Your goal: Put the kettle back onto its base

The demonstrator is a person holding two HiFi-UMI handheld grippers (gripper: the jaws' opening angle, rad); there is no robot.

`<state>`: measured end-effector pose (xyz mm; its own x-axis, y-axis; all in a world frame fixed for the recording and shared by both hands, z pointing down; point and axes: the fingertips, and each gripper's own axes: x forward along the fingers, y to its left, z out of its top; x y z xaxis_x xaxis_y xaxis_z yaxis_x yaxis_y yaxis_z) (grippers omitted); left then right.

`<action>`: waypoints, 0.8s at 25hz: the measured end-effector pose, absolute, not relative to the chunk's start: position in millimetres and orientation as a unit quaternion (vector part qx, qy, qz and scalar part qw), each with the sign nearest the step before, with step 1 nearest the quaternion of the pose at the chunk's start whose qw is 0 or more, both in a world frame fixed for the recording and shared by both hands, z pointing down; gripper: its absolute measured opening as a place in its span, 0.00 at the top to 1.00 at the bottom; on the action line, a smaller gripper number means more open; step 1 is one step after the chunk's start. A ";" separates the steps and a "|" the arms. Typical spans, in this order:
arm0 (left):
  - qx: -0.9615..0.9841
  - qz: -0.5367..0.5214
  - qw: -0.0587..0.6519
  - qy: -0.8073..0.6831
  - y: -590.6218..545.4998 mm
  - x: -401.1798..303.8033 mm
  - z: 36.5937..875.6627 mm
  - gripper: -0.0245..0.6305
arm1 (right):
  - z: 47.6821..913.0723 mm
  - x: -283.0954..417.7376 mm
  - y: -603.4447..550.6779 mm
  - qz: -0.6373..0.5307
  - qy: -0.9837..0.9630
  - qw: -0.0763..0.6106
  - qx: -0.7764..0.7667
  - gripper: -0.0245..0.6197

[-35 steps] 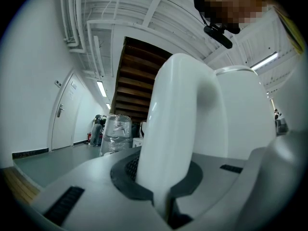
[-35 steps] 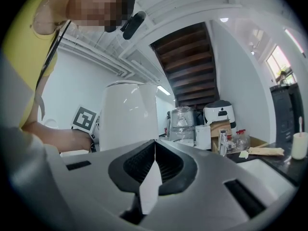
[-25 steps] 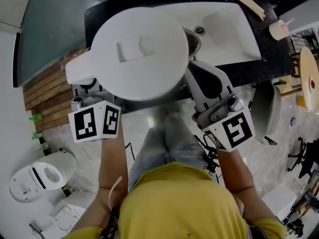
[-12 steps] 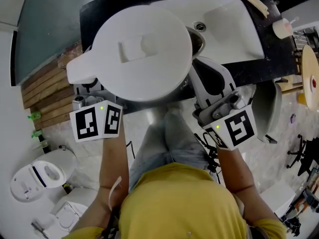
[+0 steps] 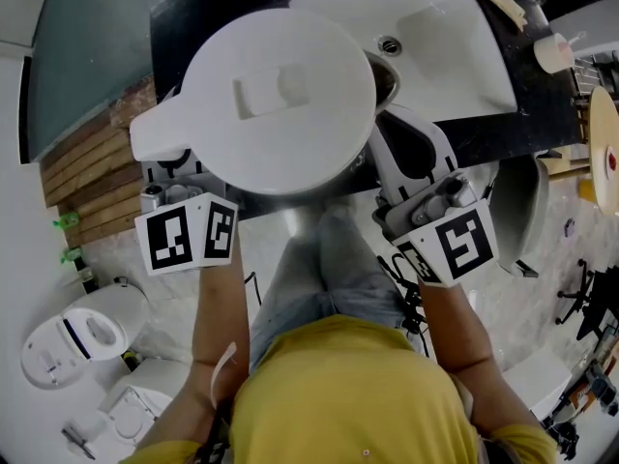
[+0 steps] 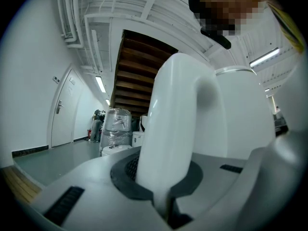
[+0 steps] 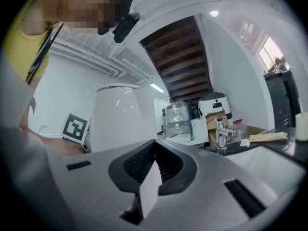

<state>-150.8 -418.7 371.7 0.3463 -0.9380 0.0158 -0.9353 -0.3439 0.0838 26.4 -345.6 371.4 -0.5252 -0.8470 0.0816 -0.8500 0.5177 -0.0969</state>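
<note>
one narrow grip bore the whole load: the left gripper (image 6: 164, 196) was clamped close on the curved handle (image 6: 175, 124) of the large white plastic kettle (image 5: 276, 95), held over the near edge of the black counter (image 5: 542, 114) beside the white basin (image 5: 455, 56). the kettle's body hid what lay beneath and no base was visible, so a blind lowering risked an off-centre seat or a tilt. the right gripper (image 7: 153, 177) had its jaws together, clear of the kettle.

A kitchenette-like utility space: white sink (image 5: 445, 56) in black counter (image 5: 174, 27), wrapped appliances (image 6: 117, 124).
</note>
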 end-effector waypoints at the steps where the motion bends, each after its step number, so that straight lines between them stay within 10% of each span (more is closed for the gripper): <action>1: 0.819 -0.019 0.040 -0.572 -418.8 -152.2 372.2 0.92 | 371.2 25.3 -346.0 0.062 -0.871 0.011 0.487 0.94; 20: 0.823 -0.011 0.033 -0.567 -417.8 -149.3 376.7 0.93 | 374.8 26.4 -344.7 0.067 -0.868 0.012 0.491 0.94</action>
<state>-149.3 -417.8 376.7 0.3559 -0.9343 0.0190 -0.9328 -0.3540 0.0674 26.4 -344.7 374.8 -0.5173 -0.8515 0.0860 -0.8546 0.5087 -0.1044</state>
